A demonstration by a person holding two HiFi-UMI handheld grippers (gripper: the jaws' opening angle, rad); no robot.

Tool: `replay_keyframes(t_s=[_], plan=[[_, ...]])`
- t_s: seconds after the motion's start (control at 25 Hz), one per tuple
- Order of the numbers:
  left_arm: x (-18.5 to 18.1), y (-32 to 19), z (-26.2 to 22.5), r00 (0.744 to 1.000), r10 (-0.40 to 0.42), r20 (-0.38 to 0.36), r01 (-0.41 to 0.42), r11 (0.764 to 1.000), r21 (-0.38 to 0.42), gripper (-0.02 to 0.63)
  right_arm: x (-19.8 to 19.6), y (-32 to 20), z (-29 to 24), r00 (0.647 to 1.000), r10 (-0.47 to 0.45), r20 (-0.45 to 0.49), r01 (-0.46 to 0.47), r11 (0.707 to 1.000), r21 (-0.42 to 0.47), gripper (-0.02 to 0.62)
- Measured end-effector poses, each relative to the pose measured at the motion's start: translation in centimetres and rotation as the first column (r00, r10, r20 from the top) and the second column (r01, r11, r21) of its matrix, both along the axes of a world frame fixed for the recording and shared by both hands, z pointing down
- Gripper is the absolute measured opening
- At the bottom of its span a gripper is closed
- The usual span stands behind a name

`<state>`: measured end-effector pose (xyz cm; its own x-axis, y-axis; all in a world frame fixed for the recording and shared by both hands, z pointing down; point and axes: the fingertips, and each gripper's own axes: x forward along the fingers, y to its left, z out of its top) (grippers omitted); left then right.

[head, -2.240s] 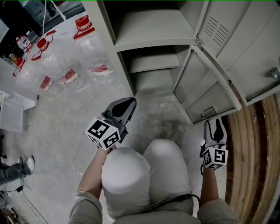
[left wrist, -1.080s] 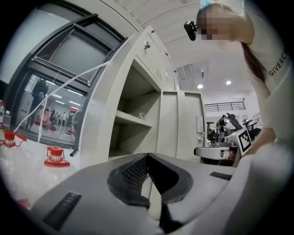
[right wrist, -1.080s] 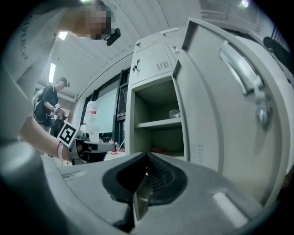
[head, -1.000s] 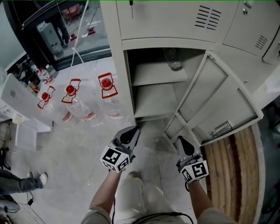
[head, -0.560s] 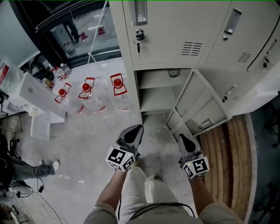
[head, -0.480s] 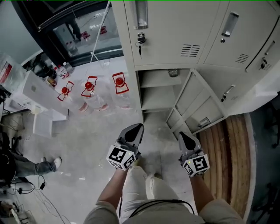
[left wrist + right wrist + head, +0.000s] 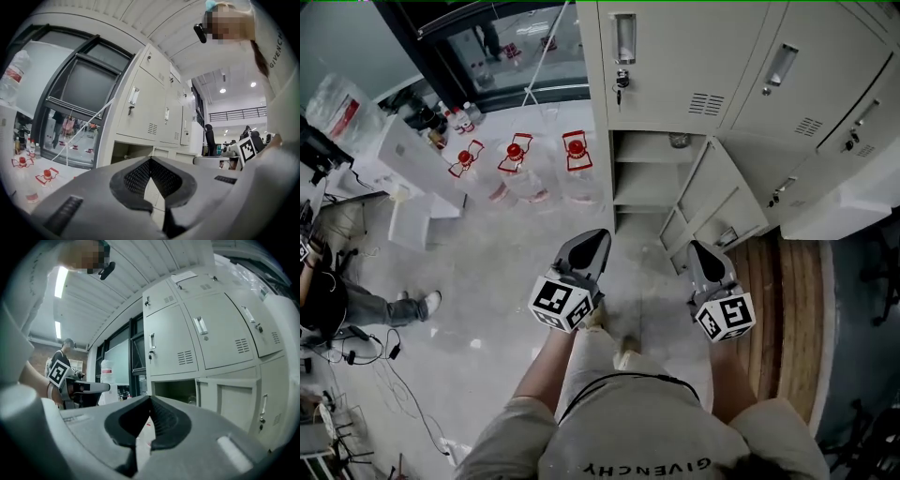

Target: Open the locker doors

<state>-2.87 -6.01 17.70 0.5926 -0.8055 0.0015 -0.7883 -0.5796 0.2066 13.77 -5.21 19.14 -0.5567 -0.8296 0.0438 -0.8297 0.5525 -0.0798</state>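
Observation:
Grey metal lockers (image 7: 675,56) fill the top of the head view. The bottom left compartment (image 7: 649,178) stands open, its door (image 7: 719,202) swung out to the right. Above it a closed door (image 7: 661,52) carries a handle and a key (image 7: 620,91); another closed door (image 7: 797,75) is beside it. My left gripper (image 7: 598,236) and right gripper (image 7: 697,246) are held level in front of the lockers, apart from them, both shut and empty. In the left gripper view the pads (image 7: 150,160) meet; the right gripper view shows the same (image 7: 150,397), with the open compartment (image 7: 173,391) ahead.
Three large water jugs (image 7: 517,169) with red caps stand on the floor left of the lockers. A white table (image 7: 403,159) and a seated person (image 7: 333,305) are at the far left. Wooden planks (image 7: 787,309) cover the floor at right, near a white cabinet (image 7: 853,202).
Both grippers have risen as the person stood up. The upper closed doors have come into view and the floor has dropped away. Both grippers stay shut.

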Motion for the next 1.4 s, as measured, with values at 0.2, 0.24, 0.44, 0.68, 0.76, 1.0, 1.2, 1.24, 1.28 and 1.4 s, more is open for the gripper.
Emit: replay_keyframes(t_s=[0.2, 0.24, 0.44, 0.68, 0.76, 1.0, 1.2, 1.24, 1.28, 1.4], plan=[[0.0, 2.1, -2.1, 0.999, -0.040, 0.008, 0.040, 0.999, 0.015, -0.002, -0.3, 1.7, -2.2, 0.999, -0.038, 0.001, 0.038, 0.999, 0.012, 0.000], [0.0, 2.4, -2.4, 0.999, -0.042, 0.007, 0.042, 0.999, 0.015, -0.002, -0.2, 2.1, -2.6, 0.999, -0.043, 0.003, 0.043, 0.999, 0.013, -0.002], [0.1, 4.7, -4.0, 0.999, -0.048, 0.006, 0.048, 0.998, 0.029, -0.002, -0.9, 4.1, -3.9, 0.998, -0.066, 0.020, 0.065, 0.997, 0.029, -0.002], [-0.5, 6.0, -5.2, 0.997, -0.076, 0.029, 0.075, 0.996, 0.051, -0.002, -2.2, 5.7, -4.6, 0.996, -0.091, 0.002, 0.090, 0.995, 0.041, -0.002], [-0.6, 6.0, -5.3, 0.996, -0.084, 0.031, 0.082, 0.995, 0.056, -0.002, -2.3, 5.8, -4.7, 0.996, -0.092, -0.008, 0.093, 0.995, 0.046, -0.002], [-0.7, 6.0, -4.7, 0.994, -0.098, 0.044, 0.096, 0.994, 0.045, -0.002, -1.1, 5.8, -4.6, 0.997, -0.074, -0.021, 0.075, 0.996, 0.039, -0.002], [-1.3, 5.8, -4.0, 0.991, -0.120, 0.052, 0.119, 0.993, 0.027, -0.002, -0.1, 5.6, -4.4, 0.998, -0.060, -0.018, 0.060, 0.998, 0.030, 0.000], [-1.3, 5.8, -3.8, 0.991, -0.122, 0.054, 0.121, 0.992, 0.020, -0.002, 0.1, 5.6, -4.3, 0.998, -0.056, -0.018, 0.056, 0.998, 0.027, 0.000], [-1.3, 5.8, -3.6, 0.991, -0.124, 0.056, 0.123, 0.992, 0.014, -0.002, 0.4, 5.6, -4.2, 0.999, -0.051, -0.016, 0.051, 0.998, 0.024, 0.000], [-1.4, 5.9, -3.2, 0.990, -0.129, 0.062, 0.129, 0.992, 0.004, -0.002, 1.0, 5.7, -3.8, 0.999, -0.033, -0.006, 0.033, 0.999, 0.014, 0.000]])
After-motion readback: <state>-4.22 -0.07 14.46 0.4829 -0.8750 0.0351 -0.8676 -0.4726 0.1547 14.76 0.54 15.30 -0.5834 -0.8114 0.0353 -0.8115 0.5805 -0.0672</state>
